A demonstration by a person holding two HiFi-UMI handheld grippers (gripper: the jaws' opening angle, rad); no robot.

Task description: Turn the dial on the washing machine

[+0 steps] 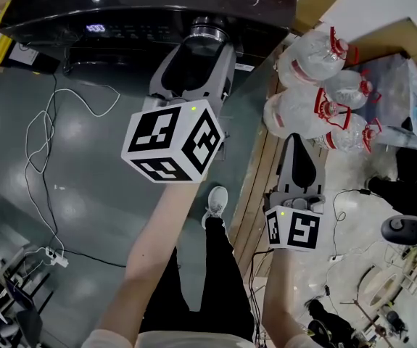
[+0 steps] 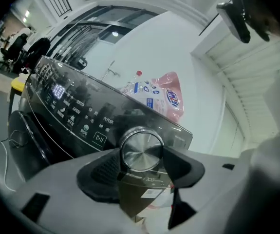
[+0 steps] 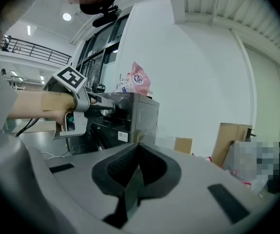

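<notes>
1. A white cable (image 1: 41, 143) is trailing over the grey floor in front of the washing machine (image 1: 121, 9), off its left half. It is running to a power strip (image 1: 53, 257) farther out from the machine's front.
2. The washing machine is standing dark and glossy. Its control panel (image 2: 76, 113) is stretching across the top of its front, and lit digits (image 2: 58, 90) are glowing near the panel's left end.
3. The dial (image 2: 141, 150) is sitting at the right end of that panel, just right of the play-pause button (image 2: 99, 139). It is a short silver cylinder whose axis is running straight out of the machine's front, roughly level. Its round brushed face is pointing away from the machine, toward the person.
4. The left gripper (image 1: 207, 40) is reaching about level at the machine's front with its jaws spread wide round the dial. One dark pad is lying against the left of the dial's rim and the other against the right, with no gap showing on either side.
5. A pink detergent bag (image 2: 161, 94) is leaning on top of the machine, above and behind the dial.
6. The right gripper (image 3: 139, 147) is hanging out in front of the machine's right corner, well apart from it. Its jaws are pressing together with nothing between them.
7. Clear water jugs (image 1: 310, 56) with red handles are lying clustered just off the machine's right side.
</notes>
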